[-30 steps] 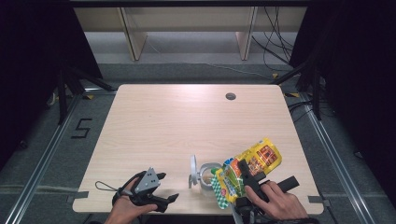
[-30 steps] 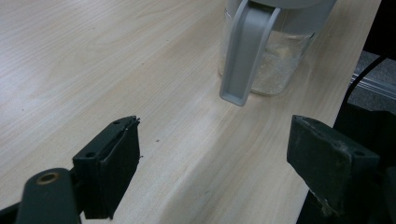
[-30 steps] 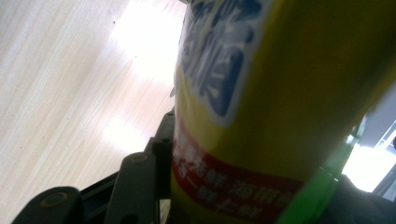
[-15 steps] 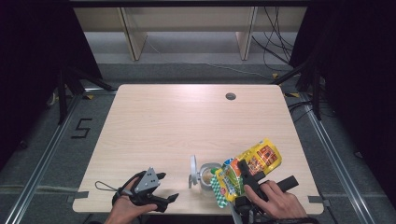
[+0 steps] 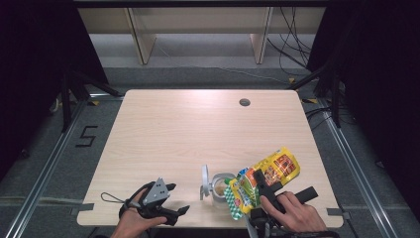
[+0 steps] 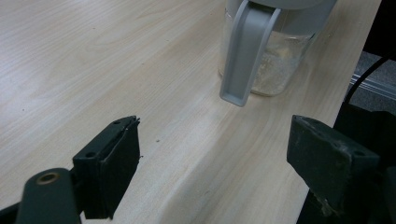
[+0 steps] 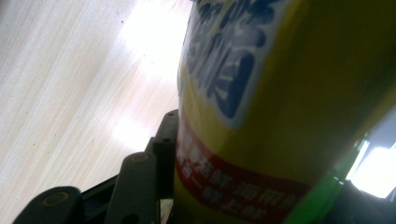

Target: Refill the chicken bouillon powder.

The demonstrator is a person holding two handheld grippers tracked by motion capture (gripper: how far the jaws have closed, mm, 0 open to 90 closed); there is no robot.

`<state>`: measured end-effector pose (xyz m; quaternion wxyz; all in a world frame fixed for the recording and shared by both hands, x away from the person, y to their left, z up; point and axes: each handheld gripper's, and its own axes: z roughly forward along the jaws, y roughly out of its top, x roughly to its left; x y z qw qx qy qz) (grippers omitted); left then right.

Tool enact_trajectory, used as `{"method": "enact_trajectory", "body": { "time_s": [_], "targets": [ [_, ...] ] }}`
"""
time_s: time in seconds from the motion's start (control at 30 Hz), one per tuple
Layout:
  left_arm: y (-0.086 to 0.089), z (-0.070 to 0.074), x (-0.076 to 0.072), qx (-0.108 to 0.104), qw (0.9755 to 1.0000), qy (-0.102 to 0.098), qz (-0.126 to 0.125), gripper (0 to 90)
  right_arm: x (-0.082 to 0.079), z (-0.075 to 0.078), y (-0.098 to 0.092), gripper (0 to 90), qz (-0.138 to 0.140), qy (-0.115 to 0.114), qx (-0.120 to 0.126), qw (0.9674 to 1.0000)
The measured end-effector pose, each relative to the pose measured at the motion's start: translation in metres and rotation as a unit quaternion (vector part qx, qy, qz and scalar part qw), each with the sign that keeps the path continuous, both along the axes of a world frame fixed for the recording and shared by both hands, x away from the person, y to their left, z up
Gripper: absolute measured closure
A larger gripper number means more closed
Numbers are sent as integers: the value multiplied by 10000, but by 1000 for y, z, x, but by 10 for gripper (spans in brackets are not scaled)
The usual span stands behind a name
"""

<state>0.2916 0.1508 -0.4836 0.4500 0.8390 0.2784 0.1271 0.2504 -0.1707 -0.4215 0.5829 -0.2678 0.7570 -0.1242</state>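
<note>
Near the front edge of the wooden table (image 5: 198, 129) the right gripper (image 5: 261, 184) has its jaws clamped on a yellow snack bag (image 5: 270, 171), which it holds tilted so that the bag's green lower end hangs right over the mouth of a small glass jar (image 5: 219, 188). In the right gripper view the bag (image 7: 280, 102) sits pressed against the black jaw, its blue lettering and red band close to the lens. The jar stands upright with something pale and grainy in its bottom, its grey lid (image 5: 204, 180) flipped up on the left side. Over to the left, the left gripper (image 5: 166, 201) lies low by the table edge, jaws spread wide with nothing between them, pointing toward the jar (image 6: 275, 56)
</note>
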Motion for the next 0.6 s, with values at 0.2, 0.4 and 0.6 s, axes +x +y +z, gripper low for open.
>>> {"method": "enact_trajectory", "body": {
  "time_s": [0.2, 0.4, 0.6],
  "targets": [
    [0, 0, 1, 67, 10000, -49, -51, 168, -1, 1, 1, 583, 3, 24, -22, 10000],
    [0, 0, 0, 11, 10000, 4, 6, 168, 0, 0, 3, 583, 50, 61, -25, 10000],
    [0, 0, 0, -27, 10000, 50, 30, 167, 0, -1, 3, 583, 66, 55, -38, 10000]
  ]
}}
